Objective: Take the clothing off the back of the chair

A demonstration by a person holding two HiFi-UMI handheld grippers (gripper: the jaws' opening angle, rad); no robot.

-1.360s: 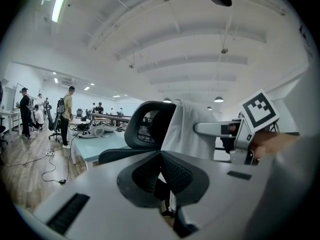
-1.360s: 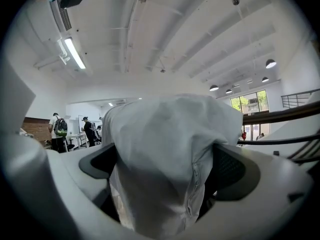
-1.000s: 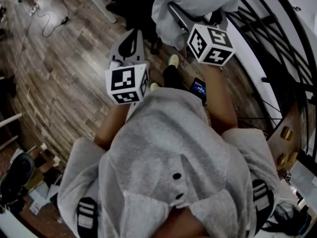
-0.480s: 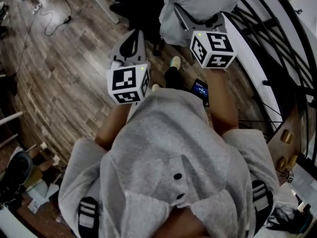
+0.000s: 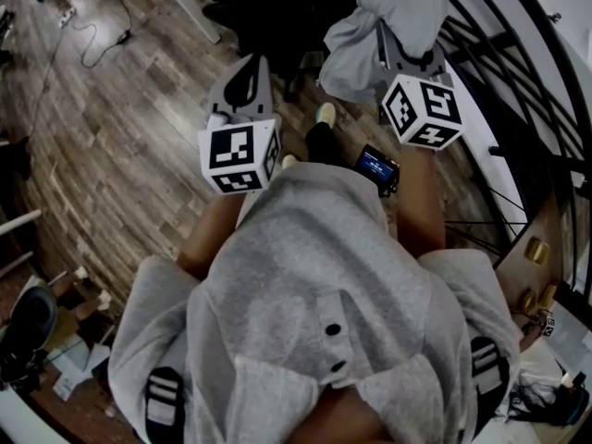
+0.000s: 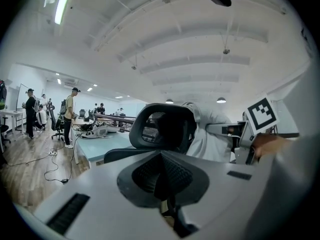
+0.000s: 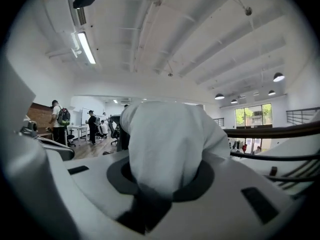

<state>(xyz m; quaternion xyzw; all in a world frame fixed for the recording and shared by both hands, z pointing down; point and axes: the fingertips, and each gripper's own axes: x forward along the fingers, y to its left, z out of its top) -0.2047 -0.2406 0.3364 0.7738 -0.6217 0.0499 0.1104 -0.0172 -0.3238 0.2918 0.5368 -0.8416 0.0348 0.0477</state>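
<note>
A pale grey piece of clothing (image 5: 388, 17) hangs bunched beside the black chair (image 5: 277, 17) at the top of the head view. My right gripper (image 5: 400, 52) is shut on a fold of it; its jaws have just been closing with the cloth between them. In the right gripper view the clothing (image 7: 165, 139) fills the middle and runs down into the pinched jaws of the right gripper (image 7: 159, 186). My left gripper (image 5: 248, 67) is held apart to the left, shut and empty. Its view shows the chair's mesh headrest (image 6: 162, 126), with the clothing (image 6: 207, 134) behind it.
A black curved railing (image 5: 518, 81) runs close along the right. Wooden floor (image 5: 120, 137) with a cable (image 5: 92, 35) lies to the left. A desk (image 6: 100, 139) stands behind the chair, and people (image 6: 67, 116) stand far off at the left.
The right gripper has moved right and slightly towards me, drawing the grey clothing sideways away from the chair, which now shows more. The left gripper has stayed put.
</note>
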